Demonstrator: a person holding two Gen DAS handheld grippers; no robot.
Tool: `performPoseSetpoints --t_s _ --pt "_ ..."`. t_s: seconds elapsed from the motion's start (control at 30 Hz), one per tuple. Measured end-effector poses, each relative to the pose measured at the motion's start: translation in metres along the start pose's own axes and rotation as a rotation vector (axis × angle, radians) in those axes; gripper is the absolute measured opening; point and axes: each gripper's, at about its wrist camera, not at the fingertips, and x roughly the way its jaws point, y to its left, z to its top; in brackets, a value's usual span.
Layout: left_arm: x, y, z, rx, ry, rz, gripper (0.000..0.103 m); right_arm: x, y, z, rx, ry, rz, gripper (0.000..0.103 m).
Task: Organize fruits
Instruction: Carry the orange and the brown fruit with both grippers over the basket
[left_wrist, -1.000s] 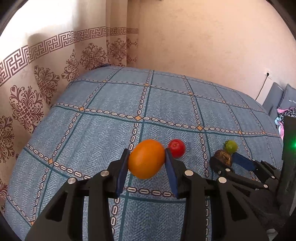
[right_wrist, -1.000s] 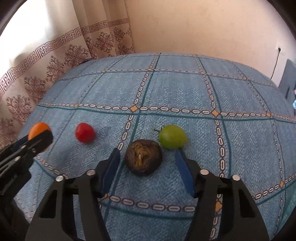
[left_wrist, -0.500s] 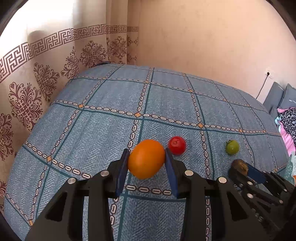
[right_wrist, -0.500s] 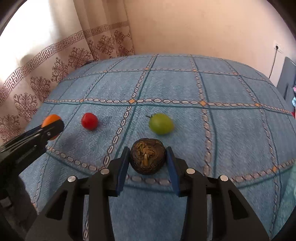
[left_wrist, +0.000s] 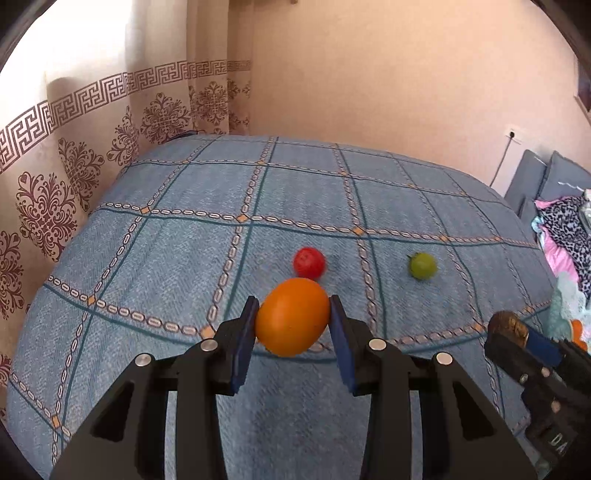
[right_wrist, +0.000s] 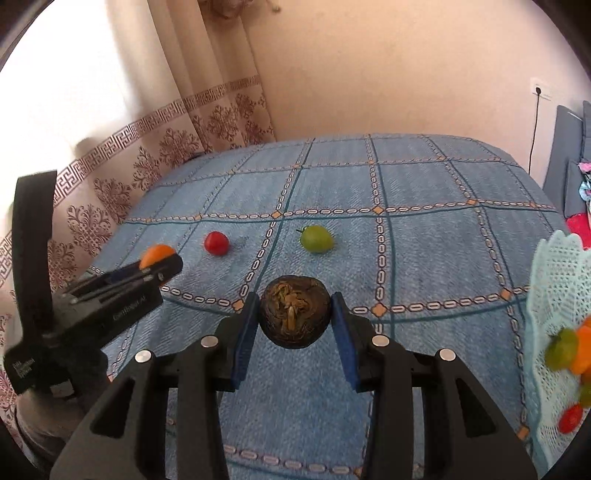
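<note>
My left gripper (left_wrist: 292, 322) clamps a smooth orange oval fruit (left_wrist: 291, 316) above the blue checked bedspread (left_wrist: 184, 258). My right gripper (right_wrist: 294, 317), whose jaws have just been closing, pinches a dark brown wrinkled round fruit (right_wrist: 294, 311) between its blue pads. On the bedspread beyond the brown fruit lie a small red tomato (right_wrist: 216, 242) and a green round fruit (right_wrist: 316, 239), apart from each other. Right of the brown fruit, a pale blue lattice basket (right_wrist: 554, 288) holds mixed fruits.

home bedroom: bed w/ blue checked spread (left_wrist: 207, 251), patterned curtains (left_wrist: 74, 155), pillows (left_wrist: 532, 181).
</note>
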Motion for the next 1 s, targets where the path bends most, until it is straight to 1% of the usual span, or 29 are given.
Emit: performPoseSetpoints --t_s 0.43,0.8,1.0 --pt "-0.048 -0.031 -0.026 0.068 -0.043 -0.047 0.039 -0.051 -0.02 -0.017 0.041 -0.06 0.006 0.041" --pt "-0.068 -0.06 -0.041 0.119 -0.048 -0.065 0.039 -0.081 -0.037 -0.028 0.072 -0.102 0.011 0.041" --pt "-0.075 -0.075 -0.047 0.143 -0.047 -0.07 0.039 -0.091 -0.047 -0.036 0.083 -0.106 0.002 0.041"
